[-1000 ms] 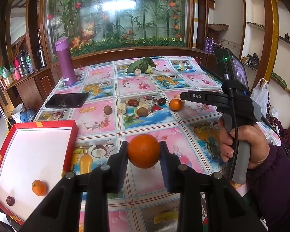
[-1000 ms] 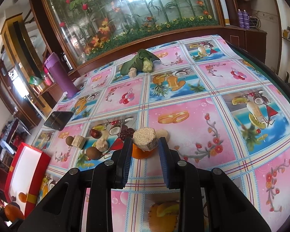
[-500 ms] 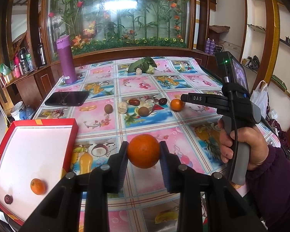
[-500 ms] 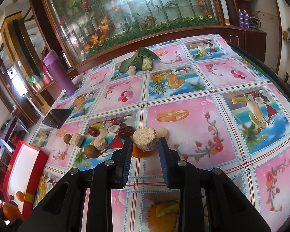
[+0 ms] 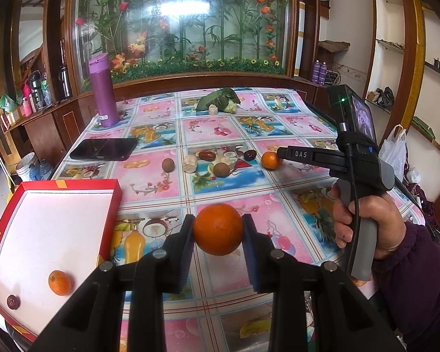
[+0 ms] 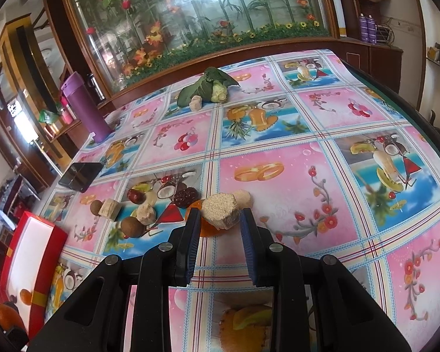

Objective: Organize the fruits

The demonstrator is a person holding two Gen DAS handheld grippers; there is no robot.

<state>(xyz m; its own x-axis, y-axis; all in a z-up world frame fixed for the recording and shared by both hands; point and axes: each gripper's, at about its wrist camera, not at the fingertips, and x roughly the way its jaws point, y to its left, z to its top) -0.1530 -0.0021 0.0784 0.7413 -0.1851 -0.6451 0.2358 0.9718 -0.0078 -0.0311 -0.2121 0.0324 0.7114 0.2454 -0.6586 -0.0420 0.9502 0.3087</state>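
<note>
Between your left gripper (image 5: 218,230) and the shallow red-rimmed white tray (image 5: 82,183) lies only flat patterned tablecloth (image 5: 158,202). Inside the tray, a small orange mandarin (image 5: 60,282) and a dark round fruit (image 5: 13,301) sit near its front corner (most of the white floor is bare). Ahead of your right gripper (image 6: 218,221), a close cluster blocks the left: brown round fruits (image 6: 132,226), pale cut chunks (image 6: 111,208) and a dark red date (image 6: 185,197). To its right, open cloth runs to the table edge.
</note>
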